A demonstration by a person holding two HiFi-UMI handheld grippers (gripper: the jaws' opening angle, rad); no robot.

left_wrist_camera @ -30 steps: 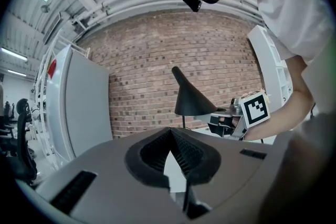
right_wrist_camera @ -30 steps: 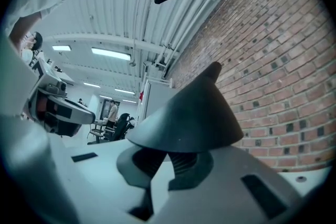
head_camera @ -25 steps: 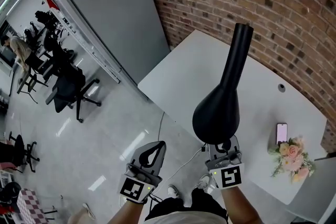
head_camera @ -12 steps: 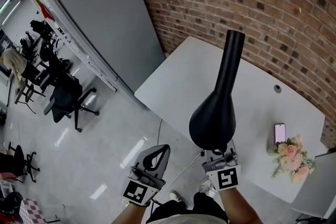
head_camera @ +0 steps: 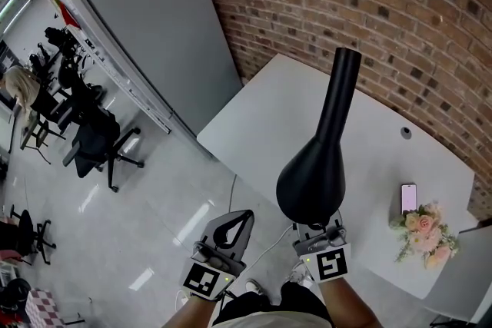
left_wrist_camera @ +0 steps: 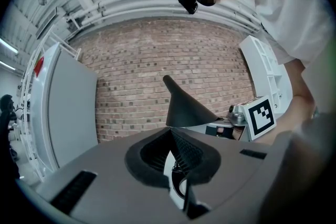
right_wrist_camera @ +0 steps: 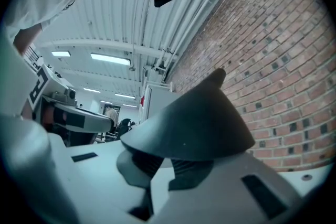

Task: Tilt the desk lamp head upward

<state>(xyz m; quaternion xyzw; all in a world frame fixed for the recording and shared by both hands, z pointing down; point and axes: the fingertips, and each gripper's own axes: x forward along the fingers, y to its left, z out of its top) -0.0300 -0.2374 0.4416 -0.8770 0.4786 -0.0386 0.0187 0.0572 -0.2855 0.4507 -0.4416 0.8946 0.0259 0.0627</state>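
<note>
The black cone-shaped lamp head (head_camera: pixel 311 180) hangs over the near edge of the white table (head_camera: pixel 261 119), and its neck (head_camera: pixel 338 96) runs away toward the brick wall. My right gripper (head_camera: pixel 317 224) sits right under the head's wide rim, shut on the lamp head, and the rim hides its tips. In the right gripper view the lamp head (right_wrist_camera: pixel 194 118) lies across the right gripper (right_wrist_camera: pixel 165 157). My left gripper (head_camera: pixel 234 220) is shut and holds nothing, out over the floor left of the lamp. From the left gripper (left_wrist_camera: pixel 170 134) the lamp head (left_wrist_camera: pixel 186 110) appears beyond its tips.
A phone (head_camera: pixel 410 197) and a bunch of flowers (head_camera: pixel 427 234) lie at the table's right end, with a cable hole (head_camera: pixel 405 133) further back. A white cable (head_camera: pixel 269 246) drops to the floor. A grey panel (head_camera: pixel 169 34) leans on the wall; office chairs (head_camera: pixel 96 142) stand left.
The right gripper and the lamp head have shifted a little down and left in the head view. The left gripper has edged right. Both stay shut.
</note>
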